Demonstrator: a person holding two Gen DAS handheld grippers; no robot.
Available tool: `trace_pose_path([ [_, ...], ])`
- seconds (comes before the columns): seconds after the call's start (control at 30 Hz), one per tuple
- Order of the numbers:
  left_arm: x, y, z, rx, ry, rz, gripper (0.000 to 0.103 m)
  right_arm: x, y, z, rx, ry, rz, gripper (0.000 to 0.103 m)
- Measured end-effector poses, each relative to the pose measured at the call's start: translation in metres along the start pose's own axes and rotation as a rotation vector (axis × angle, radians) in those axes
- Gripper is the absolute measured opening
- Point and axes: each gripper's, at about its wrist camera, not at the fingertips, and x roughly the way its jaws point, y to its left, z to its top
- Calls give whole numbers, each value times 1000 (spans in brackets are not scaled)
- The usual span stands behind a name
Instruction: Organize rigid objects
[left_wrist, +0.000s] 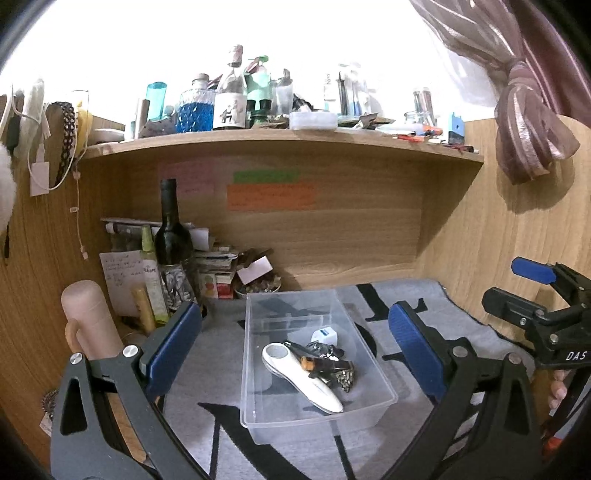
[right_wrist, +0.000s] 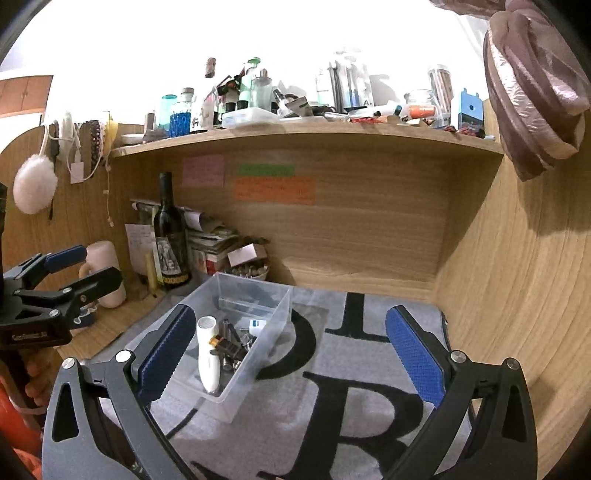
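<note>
A home desk alcove, lived-in rather than commercial. Wood-grain walls enclose a grey lettered mat; the shelf above is crowded with bottles and jars. Sticky notes, a wine bottle, stacked papers and a knotted curtain mark domestic use.
</note>
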Motion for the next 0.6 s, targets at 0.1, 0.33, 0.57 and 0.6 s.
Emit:
trace_pose_path([
  [0.1, -3, -3, 1, 4, -13, -2, 103, -5, 0, 1, -4, -17, -3, 103],
  [0.33, -6, -6, 3, 10, -36, -13, 103, -7, 1, 2, -13, -33, -2, 103],
  [0.57, -4, -7, 3, 11, -35, -21, 103, -7, 0, 2, -12, -29, 2, 103],
  [0.6, -3, -7, 3, 10, -35, -20, 103, -6, 0, 3, -12, -27, 3, 103],
])
